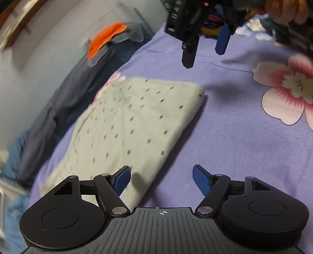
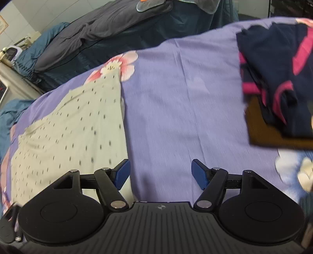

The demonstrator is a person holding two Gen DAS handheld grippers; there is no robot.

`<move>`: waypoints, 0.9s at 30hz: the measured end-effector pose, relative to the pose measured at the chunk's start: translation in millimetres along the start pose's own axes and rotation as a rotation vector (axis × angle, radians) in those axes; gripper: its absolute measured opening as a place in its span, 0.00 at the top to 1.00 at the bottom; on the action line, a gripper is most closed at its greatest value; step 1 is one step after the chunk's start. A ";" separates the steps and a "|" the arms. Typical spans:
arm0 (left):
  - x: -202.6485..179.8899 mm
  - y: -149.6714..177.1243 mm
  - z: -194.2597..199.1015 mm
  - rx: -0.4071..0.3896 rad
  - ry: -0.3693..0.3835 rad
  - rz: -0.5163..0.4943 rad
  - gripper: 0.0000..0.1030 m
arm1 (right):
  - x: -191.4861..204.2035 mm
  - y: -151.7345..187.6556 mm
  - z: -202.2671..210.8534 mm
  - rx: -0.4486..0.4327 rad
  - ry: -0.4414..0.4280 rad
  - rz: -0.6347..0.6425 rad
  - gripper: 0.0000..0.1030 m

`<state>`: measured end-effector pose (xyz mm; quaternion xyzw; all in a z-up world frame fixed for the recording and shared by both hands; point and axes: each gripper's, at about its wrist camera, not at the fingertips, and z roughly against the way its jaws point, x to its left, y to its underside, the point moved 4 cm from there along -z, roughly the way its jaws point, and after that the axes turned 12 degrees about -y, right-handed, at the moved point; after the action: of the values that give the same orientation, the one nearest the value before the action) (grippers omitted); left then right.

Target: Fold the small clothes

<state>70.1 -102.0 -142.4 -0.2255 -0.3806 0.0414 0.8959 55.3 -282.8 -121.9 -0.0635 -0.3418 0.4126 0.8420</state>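
A folded pale garment with small dark dots [image 1: 133, 125] lies flat on the purple flowered bedsheet [image 1: 225, 136]. My left gripper [image 1: 162, 179] is open and empty; its left pad hovers over the garment's near corner and its right pad over bare sheet. My right gripper [image 1: 204, 57] hangs above the sheet beyond the garment's far corner, jaws apart, held by a hand [image 1: 283, 11]. In the right wrist view the right gripper [image 2: 160, 172] stands open with nothing between its fingers. The dotted garment [image 2: 68, 127] lies to its left.
A pile of navy and pink clothes [image 2: 273, 68] rests on a brown cloth [image 2: 273, 136] at the right of the bed. Dark grey and teal bedding [image 2: 88, 35] lies along the far side, with an orange and grey item [image 1: 105, 39] on it.
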 end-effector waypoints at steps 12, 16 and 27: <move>-27.5 -69.6 -52.0 -0.044 -0.167 -0.236 0.08 | -13.2 27.6 25.0 -0.059 -0.063 0.015 0.22; -29.2 -77.5 -61.0 0.001 -0.117 -0.193 0.31 | -14.5 13.3 21.1 -0.059 -0.064 0.031 0.21; 64.0 -65.8 -62.0 0.200 0.133 0.514 0.63 | -32.5 -37.3 -3.2 -0.031 -0.193 -0.227 0.18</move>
<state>152.3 -168.2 -109.1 -0.2274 -0.2450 0.2898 0.8968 67.8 -330.5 -126.8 0.0027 -0.4324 0.3137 0.8454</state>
